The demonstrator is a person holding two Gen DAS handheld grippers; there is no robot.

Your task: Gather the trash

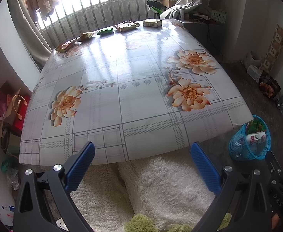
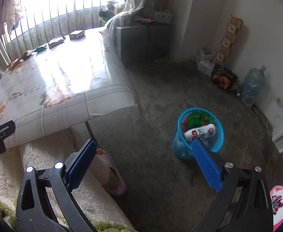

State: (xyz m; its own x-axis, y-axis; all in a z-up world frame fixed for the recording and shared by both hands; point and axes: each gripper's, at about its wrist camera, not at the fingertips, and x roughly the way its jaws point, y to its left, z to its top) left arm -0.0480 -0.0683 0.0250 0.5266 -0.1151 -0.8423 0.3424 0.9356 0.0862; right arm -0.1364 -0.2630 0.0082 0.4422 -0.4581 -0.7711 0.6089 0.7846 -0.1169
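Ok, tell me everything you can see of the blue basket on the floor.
The blue basket is a round, open-mesh bin that looks like plastic, wider at the rim than at the base. It stands upright on the grey floor, off the table's near right corner and apart from it. It is partly filled: a white bottle with a red label lies on its side on top, over green and orange wrappers. In the right wrist view a finger of the open right hand-held gripper overlaps its near wall; contact cannot be judged.

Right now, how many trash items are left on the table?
5, in a row along the table's far edge: yellow packet leftmost, packet, green packet, brown packet, box rightmost.
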